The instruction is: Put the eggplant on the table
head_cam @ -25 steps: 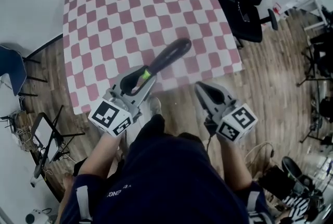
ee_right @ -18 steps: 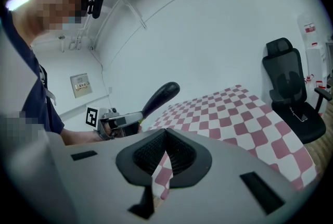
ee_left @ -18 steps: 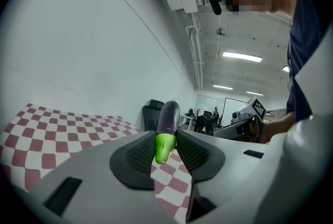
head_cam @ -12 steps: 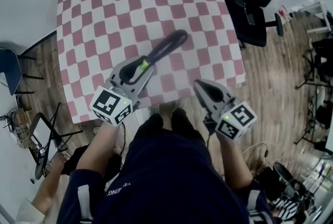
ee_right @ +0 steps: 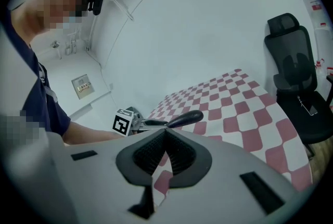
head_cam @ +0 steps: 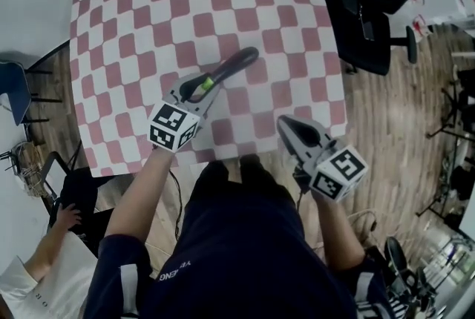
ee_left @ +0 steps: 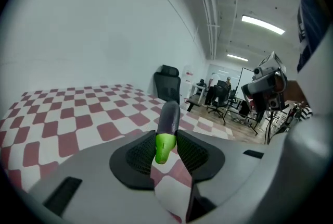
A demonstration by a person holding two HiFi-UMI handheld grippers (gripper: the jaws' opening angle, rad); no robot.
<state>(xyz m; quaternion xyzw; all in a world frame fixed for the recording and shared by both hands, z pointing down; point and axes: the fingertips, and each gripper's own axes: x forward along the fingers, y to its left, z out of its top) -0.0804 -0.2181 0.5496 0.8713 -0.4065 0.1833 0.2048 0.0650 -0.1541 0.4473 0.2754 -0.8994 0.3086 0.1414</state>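
A dark purple eggplant (head_cam: 236, 64) with a bright green stem end (ee_left: 164, 148) hangs low over the red-and-white checked table (head_cam: 141, 6); whether it touches the cloth I cannot tell. My left gripper (head_cam: 205, 87) is shut on the stem end, and the body (ee_left: 169, 115) sticks out forward beyond the jaws. In the right gripper view the eggplant (ee_right: 185, 119) shows level, with the left gripper's marker cube (ee_right: 120, 124) behind it. My right gripper (head_cam: 286, 125) hovers at the table's near edge, to the right of the eggplant. Its jaws (ee_right: 165, 134) meet at the tips with nothing between them.
A black office chair (head_cam: 378, 6) stands off the table's right side on the wooden floor. A person (head_cam: 33, 277) sits at the lower left beside a dark bag. A blue chair (head_cam: 11, 91) is at the far left. Stands and cables (head_cam: 453, 125) crowd the right edge.
My left gripper has carried the eggplant forward and down, from the table's near edge to over the cloth. The right gripper has moved forward a little, to the near edge.
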